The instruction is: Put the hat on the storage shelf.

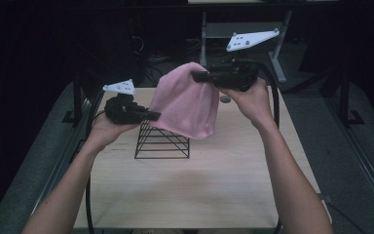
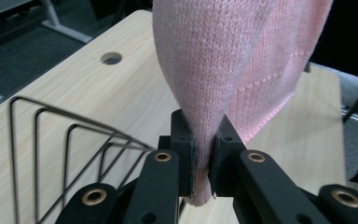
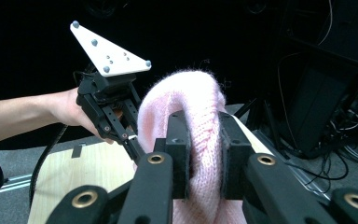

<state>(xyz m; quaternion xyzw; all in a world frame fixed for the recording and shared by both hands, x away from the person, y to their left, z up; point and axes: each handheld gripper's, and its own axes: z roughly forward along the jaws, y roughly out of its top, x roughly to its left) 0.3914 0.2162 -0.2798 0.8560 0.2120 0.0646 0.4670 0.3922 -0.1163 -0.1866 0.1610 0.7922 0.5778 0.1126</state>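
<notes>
A pink knitted hat hangs in the air over the table, held between both grippers. My left gripper is shut on the hat's lower left edge, and the knit is pinched between its jaws. My right gripper is shut on the hat's top right part, higher up, with a thick fold clamped between its pads. In the right gripper view the left gripper shows beyond the hat. A black wire rack stands on the table below the hat.
The light wooden table has a round cable hole near its far edge. The wire rack sits to the left of my left gripper's jaws. Grey desk legs and cables stand beyond the table in the dark.
</notes>
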